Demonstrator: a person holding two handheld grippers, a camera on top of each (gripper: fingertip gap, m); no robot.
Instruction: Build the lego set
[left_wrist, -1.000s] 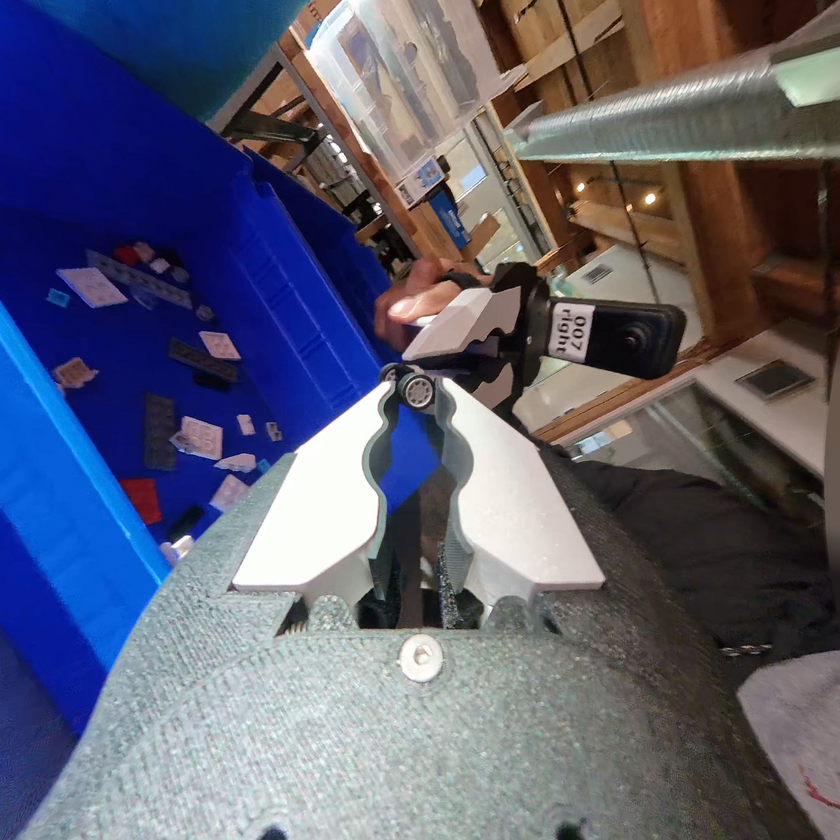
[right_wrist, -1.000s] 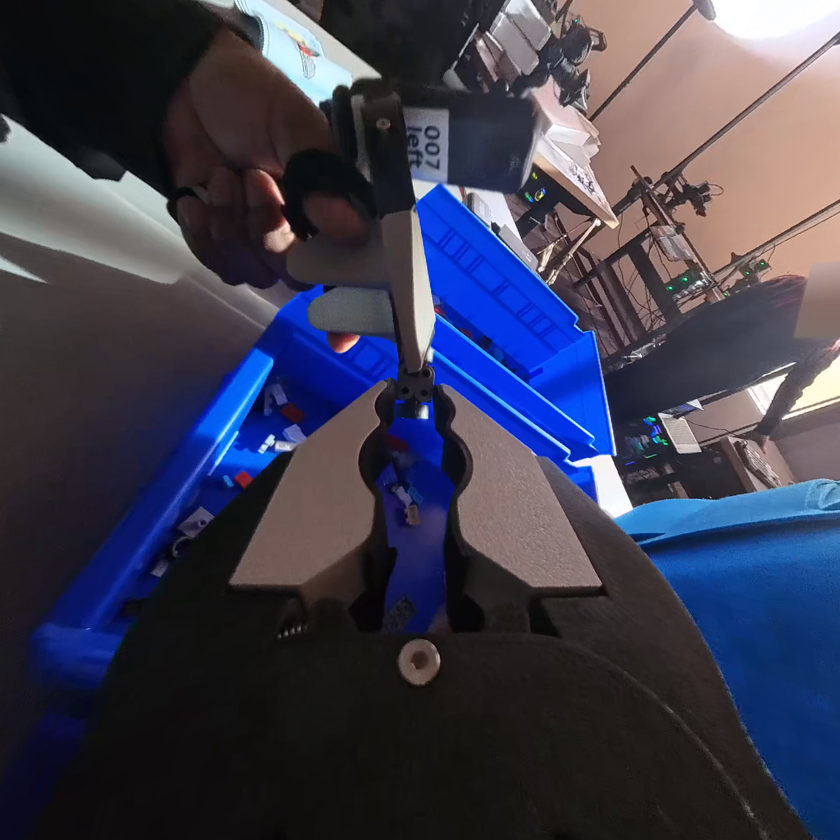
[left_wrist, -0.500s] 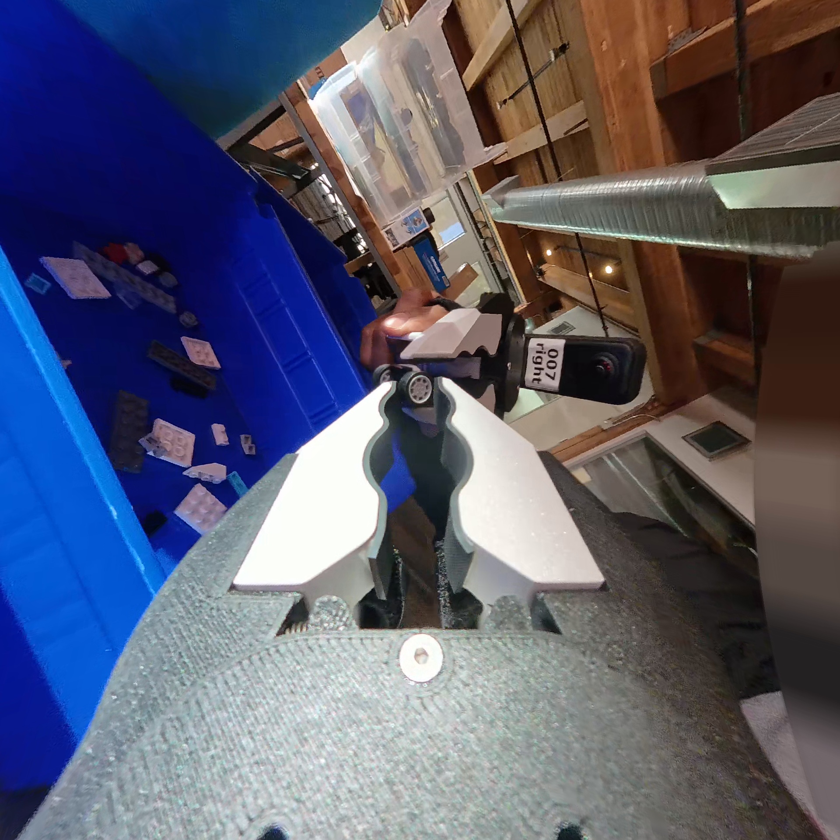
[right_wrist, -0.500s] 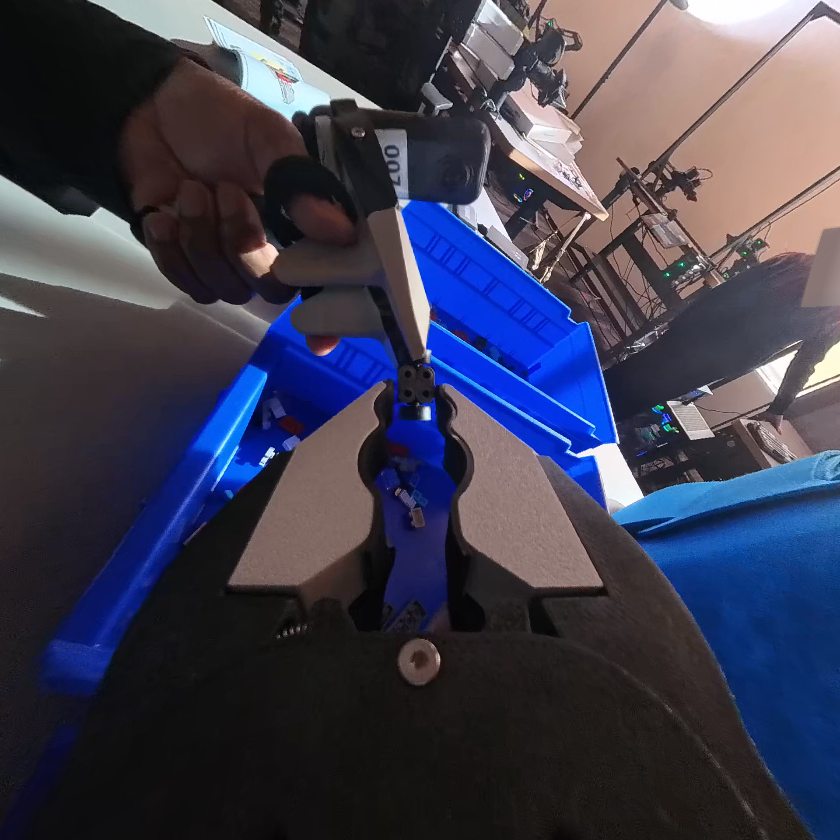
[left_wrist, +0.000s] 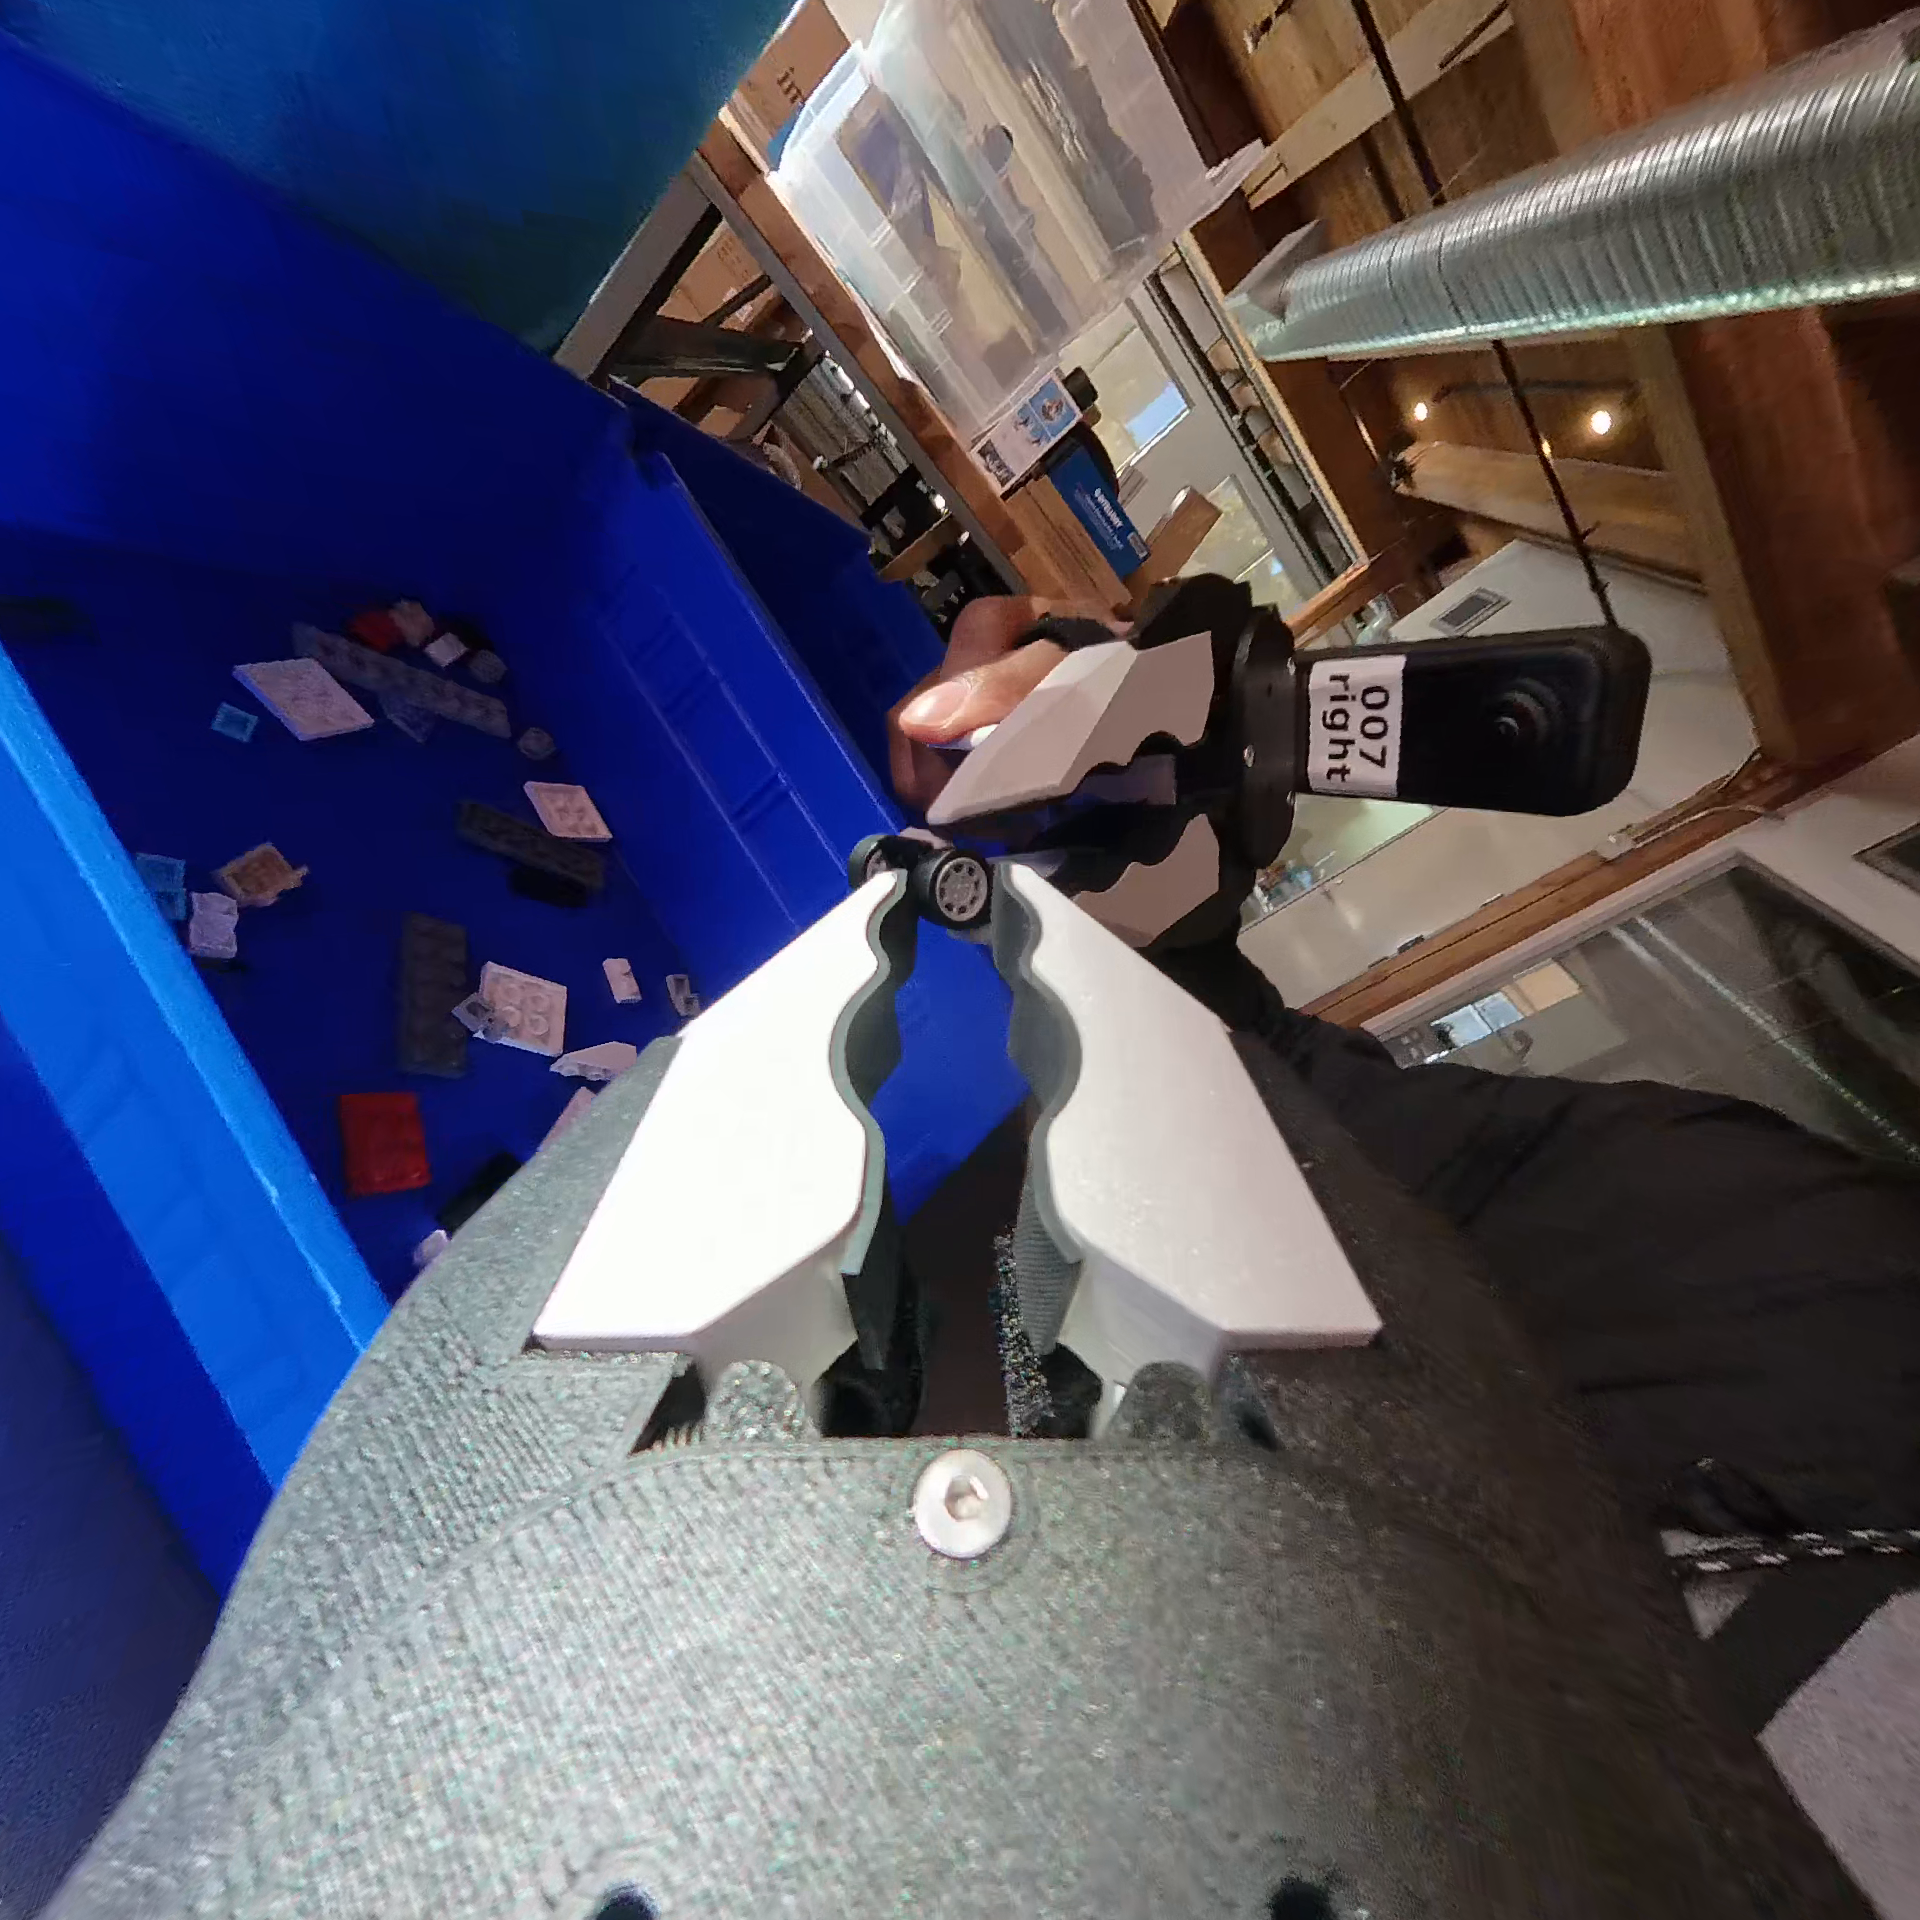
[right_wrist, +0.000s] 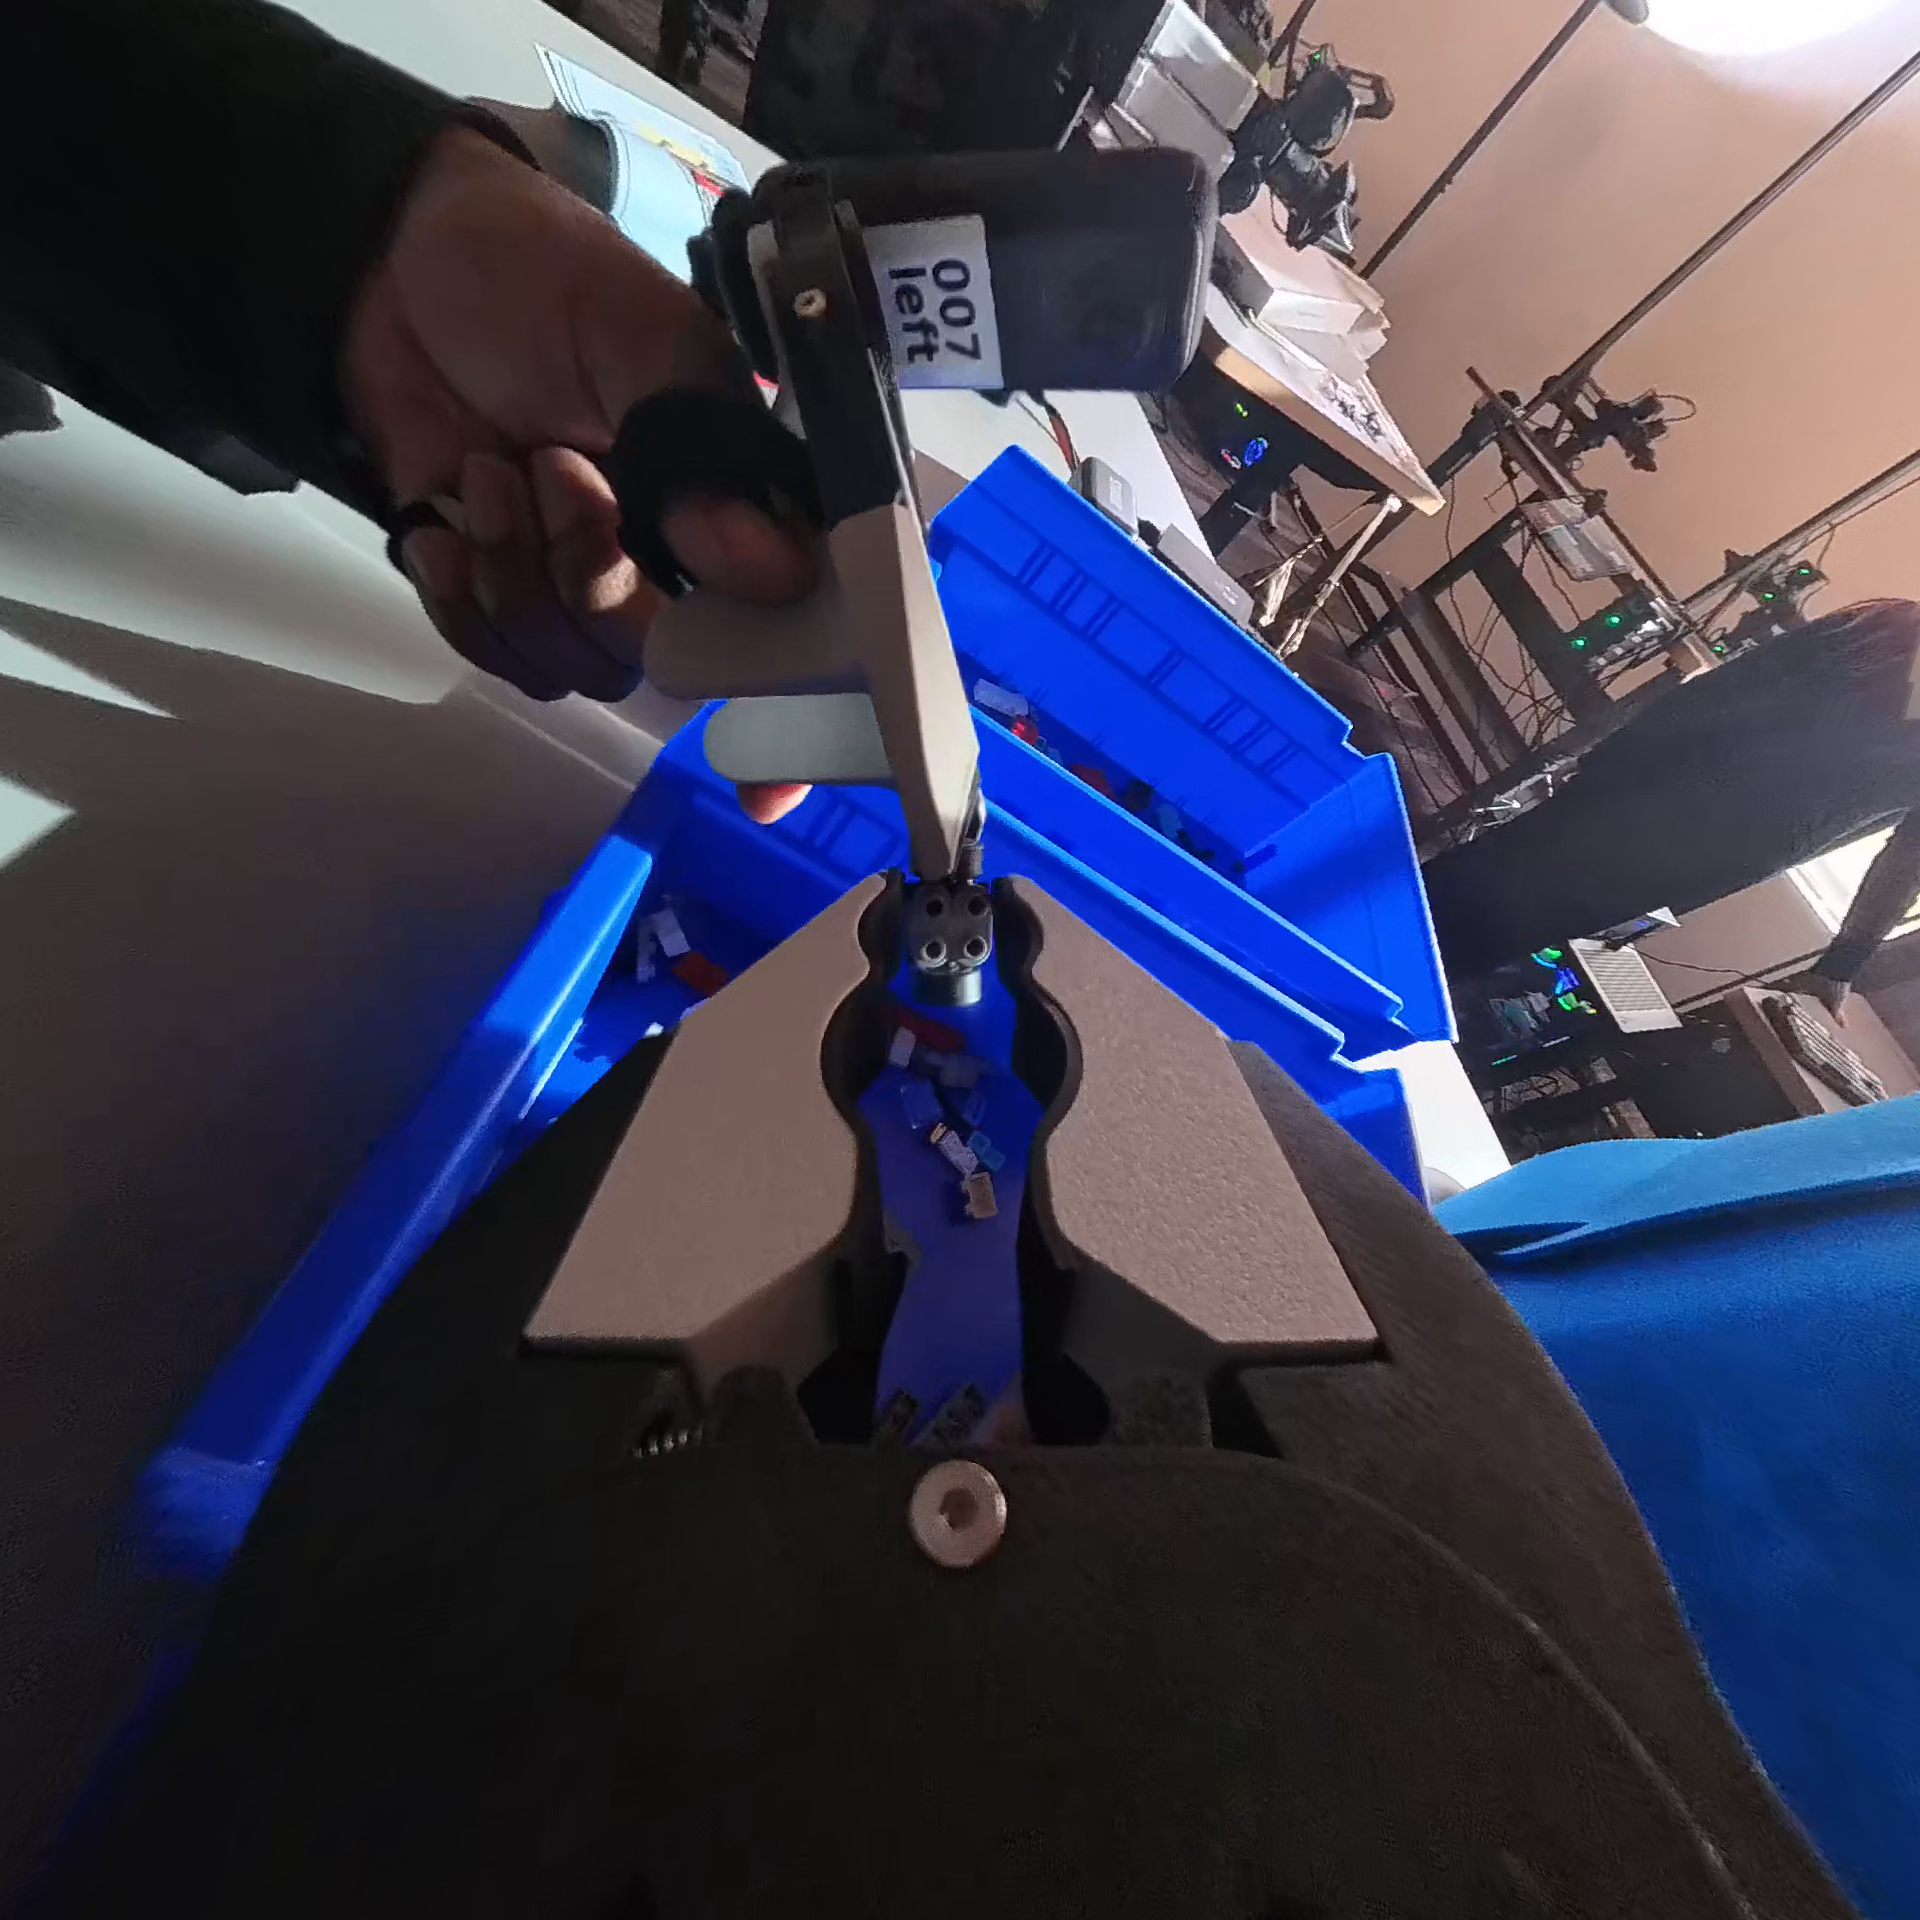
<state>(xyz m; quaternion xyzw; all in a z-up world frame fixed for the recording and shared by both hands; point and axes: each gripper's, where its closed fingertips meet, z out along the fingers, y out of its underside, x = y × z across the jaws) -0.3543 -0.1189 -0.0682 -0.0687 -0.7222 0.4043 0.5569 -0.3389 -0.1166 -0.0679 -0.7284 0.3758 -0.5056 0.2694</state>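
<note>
Both tools meet in mid-air over the blue bin, and the little wheel-and-axle piece sits right at the tips of both: the left gripper is pinched narrow on it with one wheel face toward its camera. The right gripper is also closed in around the dark end of that piece. Its long axis runs crosswise to the left fingers and roughly in line with the right, neither hand nearer, loose bricks lying well below.
</note>
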